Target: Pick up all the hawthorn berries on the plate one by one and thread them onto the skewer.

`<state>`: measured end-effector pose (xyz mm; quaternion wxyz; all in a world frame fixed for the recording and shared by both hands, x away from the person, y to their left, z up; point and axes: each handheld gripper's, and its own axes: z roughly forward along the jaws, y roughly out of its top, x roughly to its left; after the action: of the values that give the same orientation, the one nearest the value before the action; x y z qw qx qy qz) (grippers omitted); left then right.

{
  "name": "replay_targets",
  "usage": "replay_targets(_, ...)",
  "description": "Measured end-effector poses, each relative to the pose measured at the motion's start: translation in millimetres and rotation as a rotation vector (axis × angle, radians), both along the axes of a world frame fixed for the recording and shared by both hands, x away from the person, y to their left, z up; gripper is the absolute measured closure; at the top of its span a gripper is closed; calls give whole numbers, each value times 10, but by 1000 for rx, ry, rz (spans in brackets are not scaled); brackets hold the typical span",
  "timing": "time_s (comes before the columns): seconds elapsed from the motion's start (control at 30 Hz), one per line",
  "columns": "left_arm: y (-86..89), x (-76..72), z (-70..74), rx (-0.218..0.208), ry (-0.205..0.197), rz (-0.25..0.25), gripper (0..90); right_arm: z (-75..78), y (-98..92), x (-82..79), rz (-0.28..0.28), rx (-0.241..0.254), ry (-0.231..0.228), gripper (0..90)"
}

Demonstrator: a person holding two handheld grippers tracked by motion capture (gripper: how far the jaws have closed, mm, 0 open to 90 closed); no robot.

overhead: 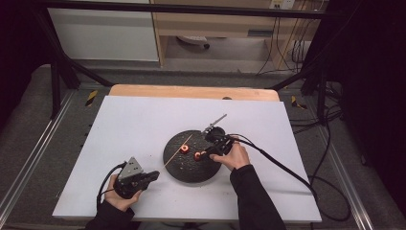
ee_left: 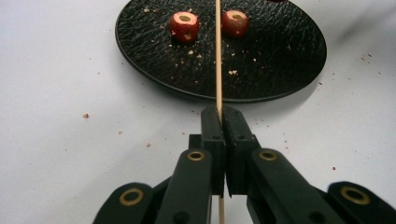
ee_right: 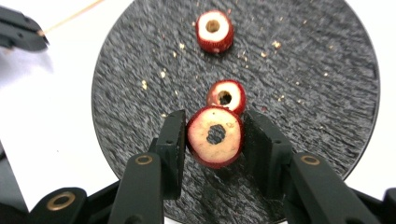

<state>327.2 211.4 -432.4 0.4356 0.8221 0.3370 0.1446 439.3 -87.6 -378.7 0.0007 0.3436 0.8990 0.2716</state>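
While the left fingers [ee_left: 221, 122] pinch the skewer [ee_left: 218, 56] steady, the right fingers [ee_right: 214, 140] clamp a cored fruit [ee_right: 215, 136] for threading.

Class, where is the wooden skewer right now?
The wooden skewer is clamped in the left gripper, its tip reaching over the black plate between two red cored fruits.

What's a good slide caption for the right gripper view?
Right gripper clamps a cored red fruit piece above the black plate.

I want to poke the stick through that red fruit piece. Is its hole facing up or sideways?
Facing up, roughly: in the right gripper view the fruit piece between the right claw shows its dark hole toward the camera above.
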Motion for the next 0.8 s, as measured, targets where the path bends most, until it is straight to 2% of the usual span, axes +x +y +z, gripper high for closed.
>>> replay_targets(0.3,-5,-7,2,-3,-4,4,879,18,-99,-39,-59,73,-27,612)
replay_targets(0.4,-8,-10,2,-4,-5,7,879,10,-138,-62,-80,112,-38,613)
replay_targets(0.53,-13,-14,3,-4,-8,9,879,-14,-206,-99,-117,187,-60,612)
replay_targets(0.57,-14,-16,3,-5,-9,12,879,-32,-240,-126,-143,228,-70,612)
replay_targets(0.6,-14,-16,3,-6,-8,13,879,-43,-260,-137,-152,248,-78,612)
replay_targets(0.63,-15,-17,3,-7,-8,15,879,-43,-260,-137,-152,248,-78,612)
replay_targets(0.67,-16,-17,3,-8,-9,17,879,-63,-296,-163,-178,294,-90,612)
replay_targets(0.73,-20,-20,3,-9,-10,18,879,-84,-329,-194,-208,342,-100,612)
replay_targets(0.77,-21,-21,3,-9,-11,19,879,-84,-329,-194,-208,342,-100,612)
replay_targets(0.8,-25,-22,2,-10,-12,20,879,-105,-355,-222,-233,382,-111,612)
